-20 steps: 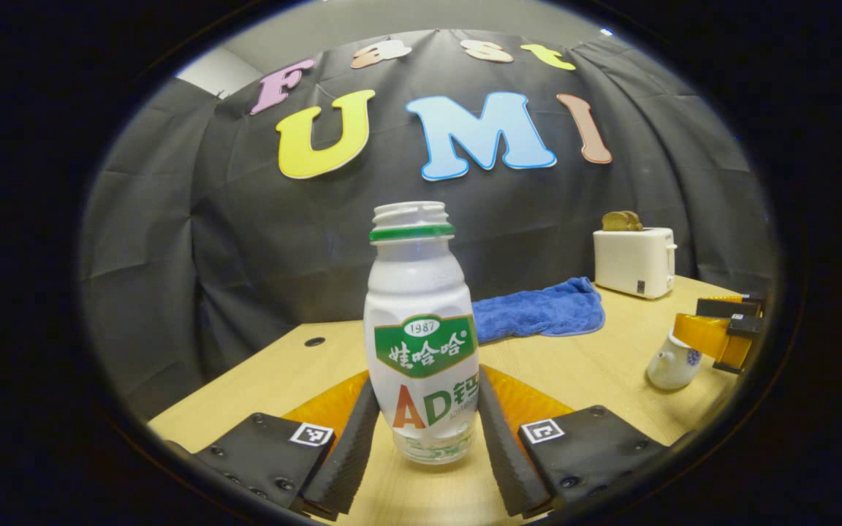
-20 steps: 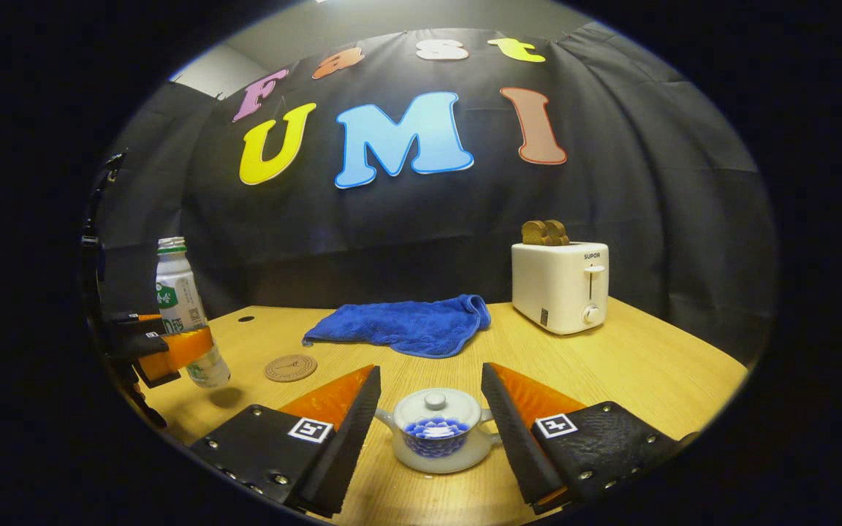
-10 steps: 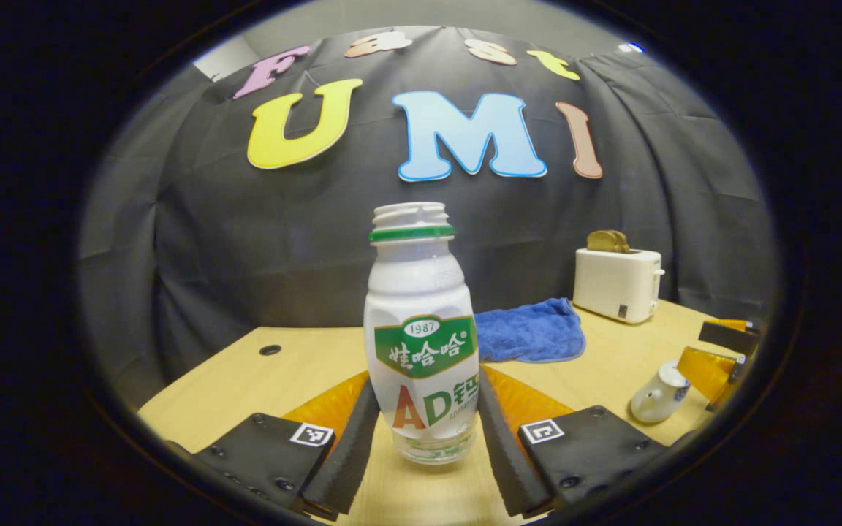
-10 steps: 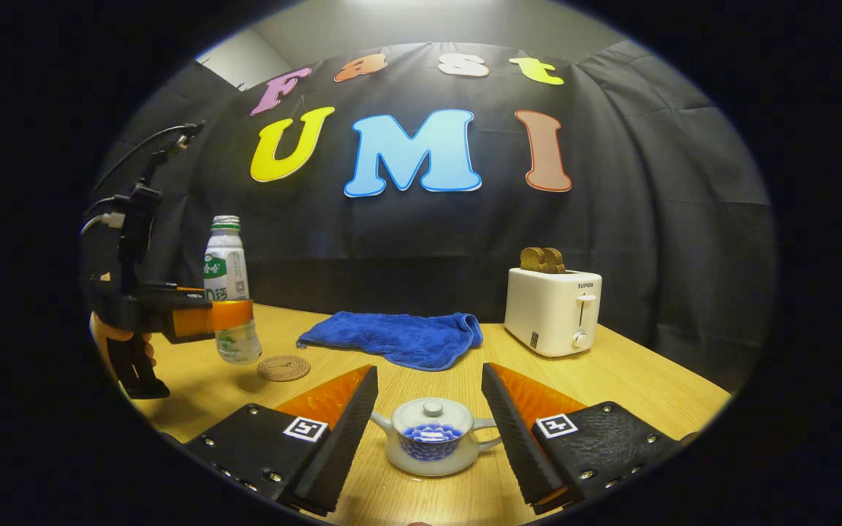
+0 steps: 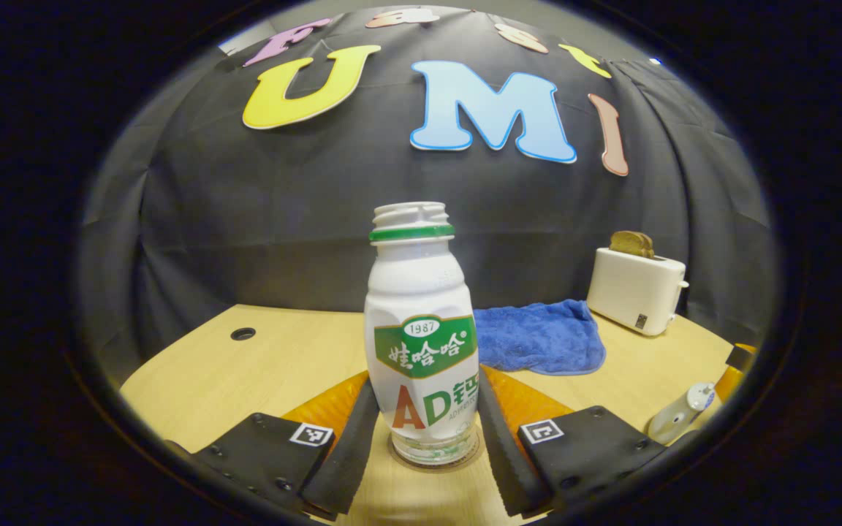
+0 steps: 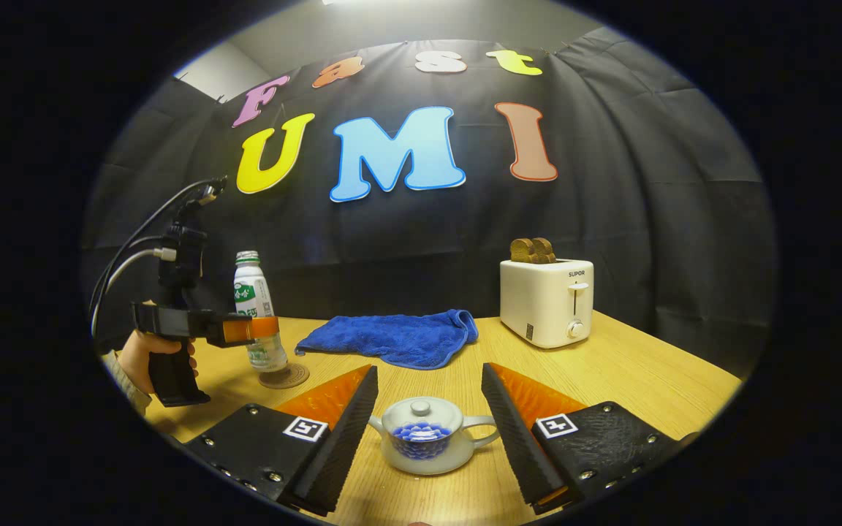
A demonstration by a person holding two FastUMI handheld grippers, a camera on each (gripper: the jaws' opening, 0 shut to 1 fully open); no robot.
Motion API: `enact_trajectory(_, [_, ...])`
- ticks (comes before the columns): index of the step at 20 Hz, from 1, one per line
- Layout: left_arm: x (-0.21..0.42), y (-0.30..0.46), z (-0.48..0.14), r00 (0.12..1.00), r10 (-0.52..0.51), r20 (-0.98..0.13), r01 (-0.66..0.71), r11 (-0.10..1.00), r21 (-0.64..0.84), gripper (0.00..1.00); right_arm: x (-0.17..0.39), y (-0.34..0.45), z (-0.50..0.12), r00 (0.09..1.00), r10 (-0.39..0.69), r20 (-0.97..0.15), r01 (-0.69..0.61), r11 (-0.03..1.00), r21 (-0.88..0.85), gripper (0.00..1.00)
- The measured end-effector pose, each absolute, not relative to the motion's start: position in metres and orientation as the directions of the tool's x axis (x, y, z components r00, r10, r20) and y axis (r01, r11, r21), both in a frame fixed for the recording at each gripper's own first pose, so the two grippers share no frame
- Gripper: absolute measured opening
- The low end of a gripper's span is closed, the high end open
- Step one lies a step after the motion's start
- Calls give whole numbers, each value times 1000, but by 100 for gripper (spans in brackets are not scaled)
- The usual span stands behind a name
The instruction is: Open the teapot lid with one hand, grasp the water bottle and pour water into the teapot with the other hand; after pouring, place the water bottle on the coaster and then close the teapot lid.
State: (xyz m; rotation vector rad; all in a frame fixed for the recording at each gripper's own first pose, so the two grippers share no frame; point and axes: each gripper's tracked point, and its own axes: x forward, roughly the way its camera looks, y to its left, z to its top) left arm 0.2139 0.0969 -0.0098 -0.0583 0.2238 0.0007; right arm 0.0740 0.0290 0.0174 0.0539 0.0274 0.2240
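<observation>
One water bottle (image 5: 422,343), uncapped and upright, is seen pinched between both fingers of the left gripper (image 5: 421,431) in the left gripper view, its base set on the single round coaster (image 5: 435,462), whose rim shows just beneath it. In the right gripper view the same bottle (image 6: 256,313) is seen standing on the coaster (image 6: 283,376) near the table's left side, the left gripper (image 6: 249,330) clasped round its lower half and a hand (image 6: 145,358) wrapped round the gripper's handle. One teapot (image 6: 425,435), lid in place, is framed between the spread fingers of the right gripper (image 6: 427,431), neither finger touching it; a gap is left on each side. The teapot (image 5: 680,413) is also glimpsed at the right edge of the left gripper view. One blue towel (image 6: 394,337) is laid at the back of the wooden table (image 6: 633,380), and one white toaster (image 6: 547,301) with two slices of toast (image 6: 532,250) raised in its slots is set at the back right. One round cable hole (image 5: 243,334) is cut near the table's far left corner. Bare tabletop is left between coaster and teapot, and between teapot and toaster, while the bottle and coaster sit well apart from the towel's edge.
</observation>
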Motion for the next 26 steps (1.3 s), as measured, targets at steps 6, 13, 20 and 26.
enact_trajectory(6, [220,96,-21,970,-4,-243,-9,999,-52,78,75,29,17,974,226,-27,-223,972,75,88])
enact_trajectory(13, [221,94,-23,972,-3,-236,-11,998,-59,78,75,26,18,975,221,-24,-219,973,76,88])
enact_trajectory(20, [222,95,-22,974,-11,-227,-3,998,-65,100,75,27,16,975,222,-28,-219,973,75,88])
enact_trajectory(26, [213,95,-16,979,2,-205,-10,999,-37,100,75,27,17,975,221,-27,-219,974,64,88])
